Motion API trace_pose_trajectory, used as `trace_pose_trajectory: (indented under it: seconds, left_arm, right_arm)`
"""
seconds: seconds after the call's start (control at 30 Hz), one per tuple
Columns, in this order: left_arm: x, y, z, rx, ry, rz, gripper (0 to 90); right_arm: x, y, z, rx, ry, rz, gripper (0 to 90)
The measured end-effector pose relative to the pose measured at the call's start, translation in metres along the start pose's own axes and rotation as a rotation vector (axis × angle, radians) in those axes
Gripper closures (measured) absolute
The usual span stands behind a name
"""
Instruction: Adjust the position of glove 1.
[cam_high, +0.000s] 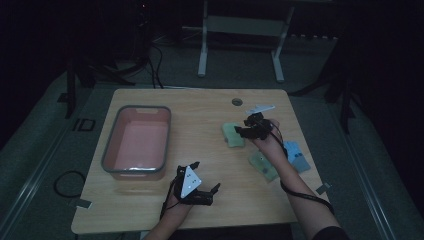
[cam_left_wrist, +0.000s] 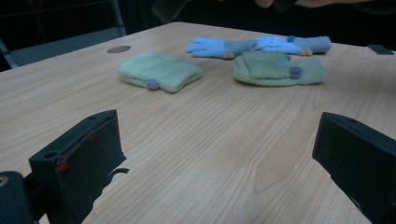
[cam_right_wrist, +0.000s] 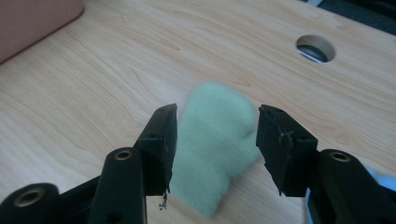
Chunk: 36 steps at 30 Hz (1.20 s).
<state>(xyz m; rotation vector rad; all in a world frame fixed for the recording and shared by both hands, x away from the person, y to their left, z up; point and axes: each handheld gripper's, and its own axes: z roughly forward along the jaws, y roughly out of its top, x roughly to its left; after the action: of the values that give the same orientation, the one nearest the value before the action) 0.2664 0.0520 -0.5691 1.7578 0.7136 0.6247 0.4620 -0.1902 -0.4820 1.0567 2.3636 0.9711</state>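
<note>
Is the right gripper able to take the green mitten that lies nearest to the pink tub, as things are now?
Probably yes. The right gripper is already at that green mitten, its jaws on either side of it, and nothing lies on or against the mitten. Whether the pads already press it I cannot tell.

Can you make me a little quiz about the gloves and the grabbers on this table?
1. True or false: the right gripper has a green glove between its jaws.
2. What stands on the table's left side? A) a pink bin B) a red bucket C) a stack of plates
3. How many blue gloves lie on the table?

Key
1. True. The glove sits between the jaws, but the pads do not clearly press on it yet.
2. A.
3. Two, lying side by side past the second green glove. The left gripper is open over bare wood.
</note>
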Motion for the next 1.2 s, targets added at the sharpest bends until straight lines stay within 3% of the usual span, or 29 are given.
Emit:
trace_pose_trajectory:
  seconds: [0.2,0.37,0.63,0.7,0.77,0.93,1.0,1.03,1.2]
  left_arm:
    - [0.000,0.000,0.000,-0.001,-0.002,-0.002,1.8]
    - [0.000,0.000,0.000,-0.001,-0.006,-0.006,1.8]
    - [0.001,0.000,0.000,-0.001,-0.008,-0.006,1.8]
    - [0.000,0.000,0.000,-0.001,-0.007,-0.006,1.8]
    - [0.000,0.000,0.000,-0.001,-0.006,-0.004,1.8]
    - [0.000,0.000,0.000,0.000,-0.004,0.000,1.8]
    - [0.000,0.000,0.000,-0.001,-0.005,-0.002,1.8]
    - [0.000,0.000,0.000,-0.001,-0.006,-0.007,1.8]
    - [0.001,0.000,0.000,-0.001,-0.006,-0.009,1.8]
  right_arm:
    - [-0.001,0.000,0.035,0.057,0.019,-0.019,52.7]
    - [-0.004,-0.004,0.054,0.072,-0.003,-0.054,53.3]
    - [-0.010,-0.010,0.074,0.106,-0.005,-0.049,54.8]
    - [-0.008,-0.012,0.075,0.103,-0.012,-0.060,58.7]
    - [-0.008,-0.013,0.076,0.102,-0.003,-0.036,69.0]
    - [-0.005,-0.014,0.076,0.103,-0.003,-0.006,81.1]
    - [-0.004,-0.013,0.076,0.102,-0.014,0.006,83.8]
    - [-0.003,-0.011,0.073,0.102,-0.021,0.047,85.1]
    - [0.005,-0.003,0.056,0.085,-0.028,0.080,85.3]
